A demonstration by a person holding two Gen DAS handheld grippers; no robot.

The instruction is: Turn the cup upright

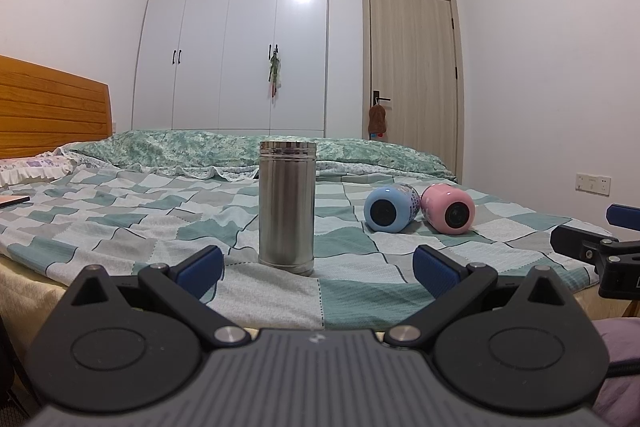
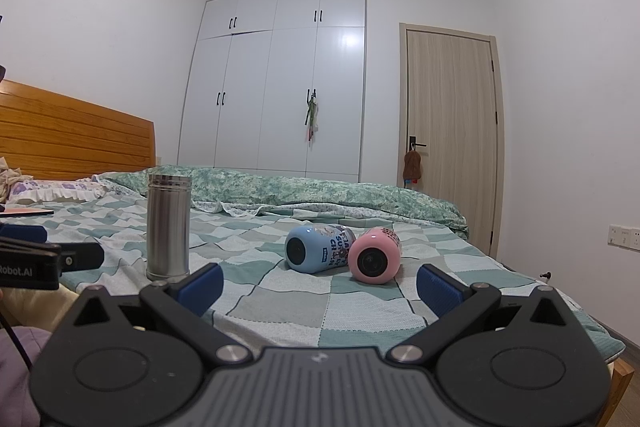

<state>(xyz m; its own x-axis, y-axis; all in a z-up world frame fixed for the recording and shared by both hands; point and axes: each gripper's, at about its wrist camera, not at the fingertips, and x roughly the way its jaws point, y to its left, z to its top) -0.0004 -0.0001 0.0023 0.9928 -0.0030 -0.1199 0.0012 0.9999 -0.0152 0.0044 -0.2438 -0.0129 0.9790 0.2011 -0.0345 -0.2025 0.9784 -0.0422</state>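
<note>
A steel cup [image 1: 285, 207] stands upright on the checked bedspread, just beyond my open, empty left gripper [image 1: 318, 269]. It also shows in the right wrist view [image 2: 168, 227] at the left. A blue cup [image 1: 390, 207] and a pink cup [image 1: 450, 209] lie on their sides next to each other, bases toward me. In the right wrist view the blue cup [image 2: 318, 249] and pink cup [image 2: 374, 255] lie ahead of my open, empty right gripper [image 2: 320, 281]. The right gripper shows at the right edge of the left wrist view [image 1: 600, 247].
The bed [image 1: 120, 219] has a wooden headboard [image 1: 52, 103] at the left and a rolled green quilt [image 1: 240, 147] at the back. A white wardrobe [image 1: 236, 39] and a wooden door [image 1: 416, 75] stand behind. The bed's front edge runs just under the grippers.
</note>
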